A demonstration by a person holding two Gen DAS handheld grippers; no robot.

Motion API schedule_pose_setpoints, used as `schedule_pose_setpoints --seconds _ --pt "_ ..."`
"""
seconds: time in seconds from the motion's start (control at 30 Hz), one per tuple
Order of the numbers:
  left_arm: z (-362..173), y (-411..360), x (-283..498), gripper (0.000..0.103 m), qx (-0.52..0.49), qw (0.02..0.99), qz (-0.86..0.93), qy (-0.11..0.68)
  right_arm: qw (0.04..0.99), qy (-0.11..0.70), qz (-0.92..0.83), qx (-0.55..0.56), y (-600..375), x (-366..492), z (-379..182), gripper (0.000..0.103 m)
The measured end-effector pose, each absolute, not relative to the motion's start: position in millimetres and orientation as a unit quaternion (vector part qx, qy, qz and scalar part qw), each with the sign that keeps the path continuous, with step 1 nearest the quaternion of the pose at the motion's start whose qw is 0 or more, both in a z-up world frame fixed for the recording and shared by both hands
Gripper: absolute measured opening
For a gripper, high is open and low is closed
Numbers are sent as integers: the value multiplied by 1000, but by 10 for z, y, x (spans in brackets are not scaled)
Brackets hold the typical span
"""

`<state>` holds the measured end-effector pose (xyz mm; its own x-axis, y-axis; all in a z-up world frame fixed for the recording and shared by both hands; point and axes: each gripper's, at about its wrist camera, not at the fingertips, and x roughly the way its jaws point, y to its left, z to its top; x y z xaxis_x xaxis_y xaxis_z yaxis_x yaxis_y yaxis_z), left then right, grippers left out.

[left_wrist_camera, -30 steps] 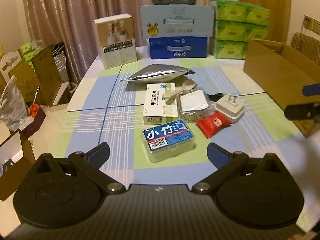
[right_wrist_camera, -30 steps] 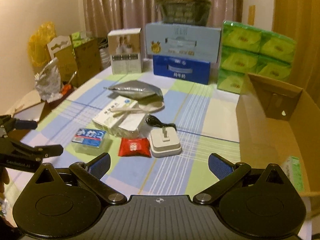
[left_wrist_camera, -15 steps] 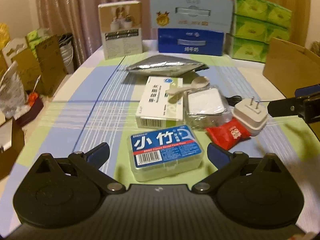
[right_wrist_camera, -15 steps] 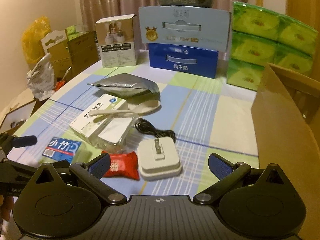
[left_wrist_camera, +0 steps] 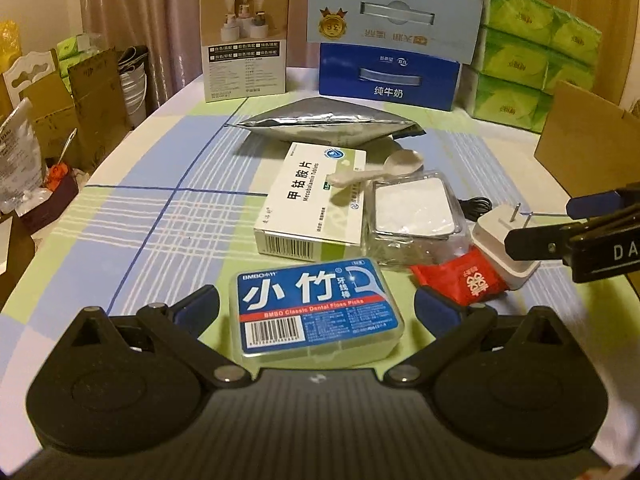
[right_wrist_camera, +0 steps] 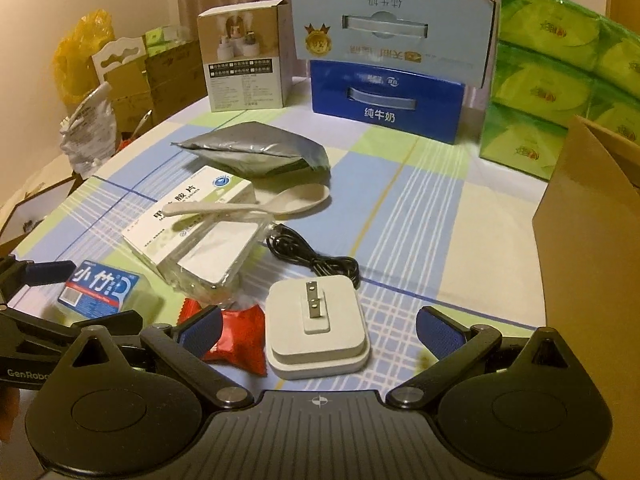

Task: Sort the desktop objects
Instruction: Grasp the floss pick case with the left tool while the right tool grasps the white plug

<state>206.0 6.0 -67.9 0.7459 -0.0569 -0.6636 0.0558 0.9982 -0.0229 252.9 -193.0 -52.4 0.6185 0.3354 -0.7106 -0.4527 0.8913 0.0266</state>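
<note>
A blue-labelled dental floss box (left_wrist_camera: 318, 310) lies on the checked tablecloth between the open fingers of my left gripper (left_wrist_camera: 316, 308), not gripped. A white plug adapter (right_wrist_camera: 318, 330) lies between the open fingers of my right gripper (right_wrist_camera: 318, 330), prongs up. A red sachet (right_wrist_camera: 238, 340) lies beside its left finger. Behind are a medicine box (left_wrist_camera: 316, 196), a white spoon (left_wrist_camera: 376, 168) resting on it, a clear container (left_wrist_camera: 416, 216), a black cable (right_wrist_camera: 316, 256) and a silver pouch (left_wrist_camera: 328, 126). The floss box also shows in the right wrist view (right_wrist_camera: 100, 288), and the adapter in the left wrist view (left_wrist_camera: 500, 240).
An open cardboard box (right_wrist_camera: 592, 240) stands at the right. Milk cartons (right_wrist_camera: 386, 102), green tissue packs (right_wrist_camera: 560, 80) and a printed white box (right_wrist_camera: 244, 68) line the table's far end. Cartons and bags stand on the floor at the left (left_wrist_camera: 60, 128).
Both grippers have moved forward and down. The floss box now lies between the left fingers and the adapter between the right fingers. Both stay open.
</note>
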Motion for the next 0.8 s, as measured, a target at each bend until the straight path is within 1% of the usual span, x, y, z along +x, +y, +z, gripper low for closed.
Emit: schedule_pose_setpoints --seconds 0.1,0.17,0.47,0.63,0.73,0.8 --pt "-694 69 2099 102 0 933 -26 358 896 376 217 -90 -1921 2556 -547 97" --pt "-708 73 2120 102 0 932 -25 361 893 382 216 -99 -1911 2584 -588 91" --pt "-708 62 2143 101 -7 929 -33 368 885 403 215 -90 -1925 2692 -702 82" --pt "-732 58 2146 101 -4 928 -34 372 879 410 223 -99 -1883 2719 -779 80" --pt "-747 76 2150 101 -8 926 -31 376 876 413 227 -103 -1871 2726 -819 73" --pt "-738 77 2154 98 -8 926 -33 376 876 414 228 -98 -1870 2732 -816 69"
